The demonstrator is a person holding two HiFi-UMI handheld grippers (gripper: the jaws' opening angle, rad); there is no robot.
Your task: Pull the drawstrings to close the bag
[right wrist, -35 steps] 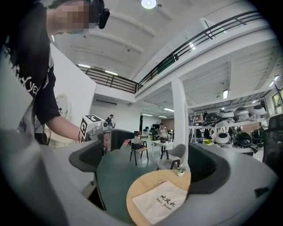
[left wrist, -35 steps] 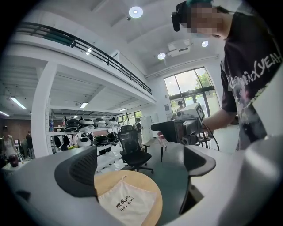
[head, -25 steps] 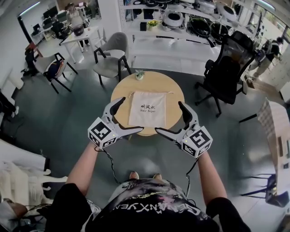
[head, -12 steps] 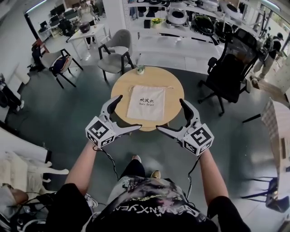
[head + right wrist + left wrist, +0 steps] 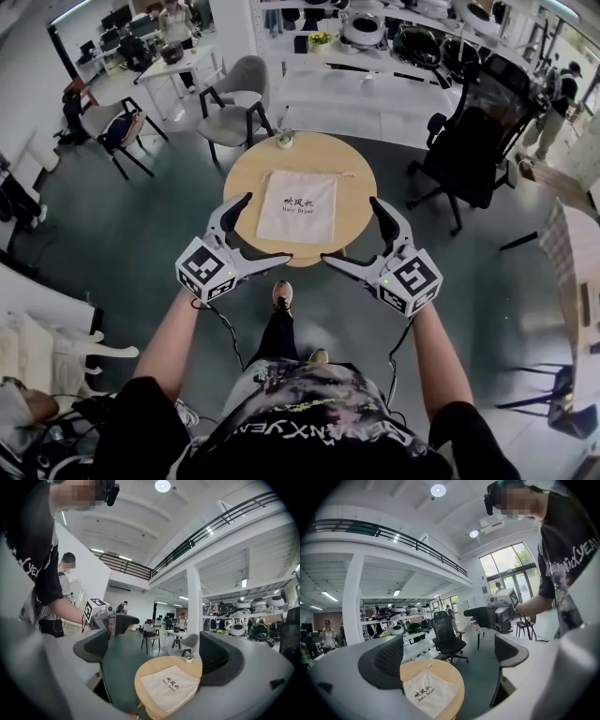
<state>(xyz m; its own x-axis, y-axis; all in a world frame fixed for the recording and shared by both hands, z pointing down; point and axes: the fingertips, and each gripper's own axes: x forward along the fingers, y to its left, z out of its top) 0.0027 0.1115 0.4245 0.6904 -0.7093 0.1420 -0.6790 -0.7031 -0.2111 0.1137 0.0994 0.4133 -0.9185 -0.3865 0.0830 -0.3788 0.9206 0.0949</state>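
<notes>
On the round wooden table (image 5: 246, 183) ahead lies the cloth bag (image 5: 297, 206). It is flat, its long axis runs near to far, and its drawstrings (image 5: 343, 175) are at the far edge. The left gripper (image 5: 266, 229) and right gripper (image 5: 349, 231) hang in the air on its near side, about equally close, fingers spread wide on nothing. Since a second ago a shoe (image 5: 281, 295) has stepped forward; the grippers' pose is unchanged.

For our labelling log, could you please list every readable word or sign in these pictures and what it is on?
"吹风机" over "Hair Dryer": printed on the cream cloth drawstring bag on the round wooden table.
Black T-shirt lettering: only partly in view, not reliably readable.
No other readable text.
</notes>
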